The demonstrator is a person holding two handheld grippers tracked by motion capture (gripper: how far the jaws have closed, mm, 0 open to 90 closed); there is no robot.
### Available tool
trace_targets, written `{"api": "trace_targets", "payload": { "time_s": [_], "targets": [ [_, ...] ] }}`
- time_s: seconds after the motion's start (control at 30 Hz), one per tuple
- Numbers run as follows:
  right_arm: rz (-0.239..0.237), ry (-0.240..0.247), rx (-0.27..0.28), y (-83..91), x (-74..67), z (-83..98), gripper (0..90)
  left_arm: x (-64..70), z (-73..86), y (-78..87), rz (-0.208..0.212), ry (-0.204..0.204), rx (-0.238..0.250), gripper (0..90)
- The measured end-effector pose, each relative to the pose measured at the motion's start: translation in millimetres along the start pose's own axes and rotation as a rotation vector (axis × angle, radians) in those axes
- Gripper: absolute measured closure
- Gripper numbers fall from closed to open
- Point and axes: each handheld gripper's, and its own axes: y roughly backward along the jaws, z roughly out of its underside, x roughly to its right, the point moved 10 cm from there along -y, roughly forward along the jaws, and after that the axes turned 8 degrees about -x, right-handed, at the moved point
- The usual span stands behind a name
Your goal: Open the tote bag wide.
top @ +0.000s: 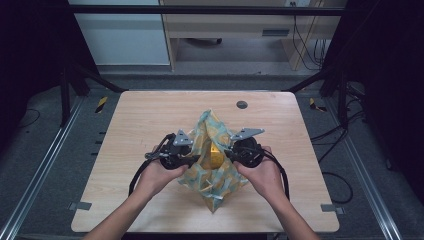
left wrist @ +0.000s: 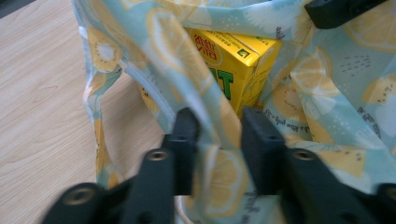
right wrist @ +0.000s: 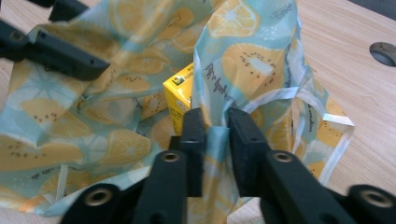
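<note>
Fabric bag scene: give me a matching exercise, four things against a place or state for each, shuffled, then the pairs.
Things:
1. fabric bag
2. yellow carton
3. left gripper
4. round grommet

Places or states:
A. set into the table near its far edge
B. standing inside the bag
C. printed with lemon slices, held at its opening from both sides
D. jaws closed on the bag's rim

Pairs: 1-C, 2-B, 3-D, 4-A

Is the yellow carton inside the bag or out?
Inside: the yellow carton stands within the lemon-print bag, whose opened mouth shows fabric on both sides of it.
</note>
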Motion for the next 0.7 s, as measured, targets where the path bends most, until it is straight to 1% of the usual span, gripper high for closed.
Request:
{"api": "trace_targets", "payload": {
  "time_s": [0.07,0.17,0.33,0.47,0.53,0.67,0.7],
  "targets": [
    [-0.003,0.005,0.002,0.3,-0.4,0.0,83.1,-0.8,0.7,0.1,0.009,0.003,0.005,78.1],
    [-0.003,0.005,0.01,1.3,-0.3,-0.6,86.6,-1.5,-0.1,1.4,0.007,0.001,0.016,87.9],
    [-0.003,0.012,0.014,1.9,-0.5,-1.0,87.4,0.8,-0.5,1.2,-0.006,-0.02,0.013,90.0],
    [0.003,0.02,0.02,3.4,-0.2,-1.6,87.7,0.5,-1.4,3.2,-0.017,-0.02,0.019,90.0],
    [0.005,0.019,0.023,5.3,0.7,-1.7,87.9,-0.6,-1.0,5.1,-0.03,-0.027,0.021,90.0],
    [0.027,0.022,0.033,9.5,6.3,-0.6,88.2,-5.7,1.6,7.6,-0.065,-0.044,0.018,90.0],
    [0.036,0.021,0.031,10.4,8.9,0.7,88.2,-7.3,2.4,7.1,-0.071,-0.042,0.016,90.0]
  ]
}}
